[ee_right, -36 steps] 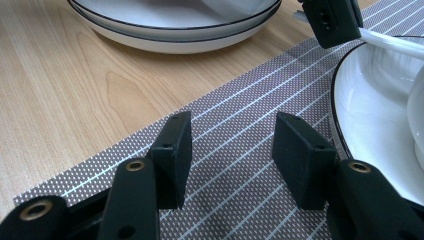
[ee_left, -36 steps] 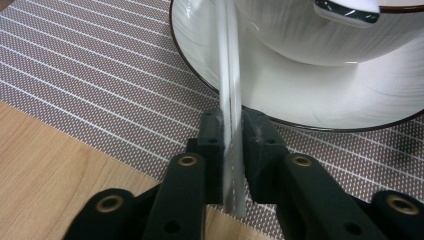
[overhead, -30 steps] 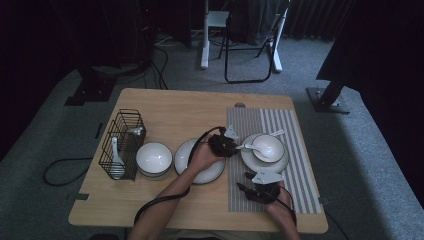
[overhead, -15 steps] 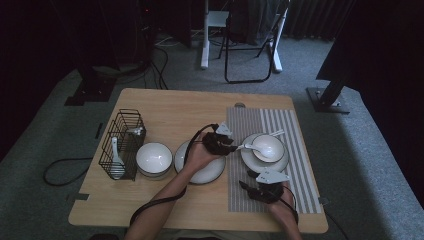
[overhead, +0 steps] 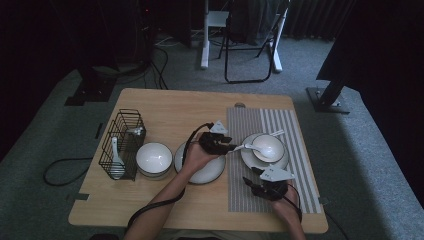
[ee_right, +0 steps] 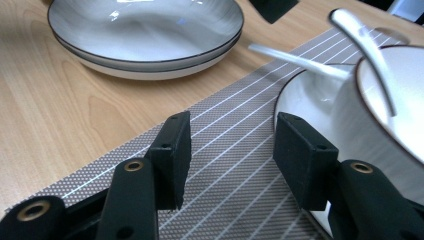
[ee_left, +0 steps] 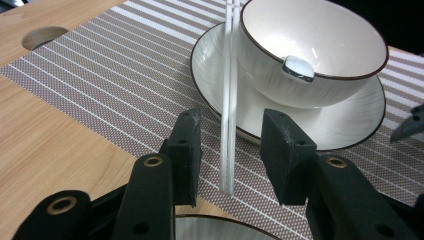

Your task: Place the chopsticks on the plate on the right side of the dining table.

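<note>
Two bowls (overhead: 154,157), three plates (overhead: 204,170), one spoon (overhead: 248,147), one wire rack (overhead: 122,142)

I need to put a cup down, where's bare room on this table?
Bare wood runs along the table's far edge, beyond the wire rack, and along the near-left edge. It is crowded mid-table: bowl, plate, and the placemat's setting.

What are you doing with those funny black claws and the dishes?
A person is setting a place at the table with a claw in each hand. The left claw has just been opening around a pair of pale chopsticks; its pads stand clear of them now, and the sticks lean on the saucer beside the bowl on the striped mat. A white spoon rests in that bowl. The right claw hovers open and empty over the mat nearby.
</note>
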A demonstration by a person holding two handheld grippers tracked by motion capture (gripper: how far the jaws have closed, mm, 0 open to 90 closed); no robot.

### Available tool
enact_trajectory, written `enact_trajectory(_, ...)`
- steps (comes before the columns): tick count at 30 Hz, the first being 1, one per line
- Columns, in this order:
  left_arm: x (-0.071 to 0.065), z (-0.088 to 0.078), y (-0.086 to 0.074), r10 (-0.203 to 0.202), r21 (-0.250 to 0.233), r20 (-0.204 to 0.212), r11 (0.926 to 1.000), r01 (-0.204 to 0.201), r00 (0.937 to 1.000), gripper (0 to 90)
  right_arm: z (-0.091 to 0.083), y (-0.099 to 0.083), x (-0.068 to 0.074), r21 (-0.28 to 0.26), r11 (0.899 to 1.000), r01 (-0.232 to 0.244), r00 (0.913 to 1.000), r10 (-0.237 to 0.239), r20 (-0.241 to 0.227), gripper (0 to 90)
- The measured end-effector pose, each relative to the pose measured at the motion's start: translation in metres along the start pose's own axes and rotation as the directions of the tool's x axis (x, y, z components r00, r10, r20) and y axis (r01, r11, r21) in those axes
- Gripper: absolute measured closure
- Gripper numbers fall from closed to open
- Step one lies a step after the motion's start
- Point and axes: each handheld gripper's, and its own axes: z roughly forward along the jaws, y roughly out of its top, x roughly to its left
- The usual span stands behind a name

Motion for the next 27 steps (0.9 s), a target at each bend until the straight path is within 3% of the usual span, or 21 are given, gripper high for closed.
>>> enact_trajectory(10, -0.001, -0.003, -0.003, 0.002, -0.016, 0.001, 0.9999, -0.002, 1.0, 59.9, -0.008, 0.014, -0.014, 0.032, 0.995, 0.092, 0.9931, -0.094, 0.07, 49.1)
enact_trajectory(27, 0.001, -0.008, 0.003, 0.001, -0.029, -0.011, 0.9996, -0.001, 0.9999, 58.1, -0.033, 0.037, -0.04, -0.021, 0.994, 0.105, 0.9854, -0.101, 0.136, 39.0)
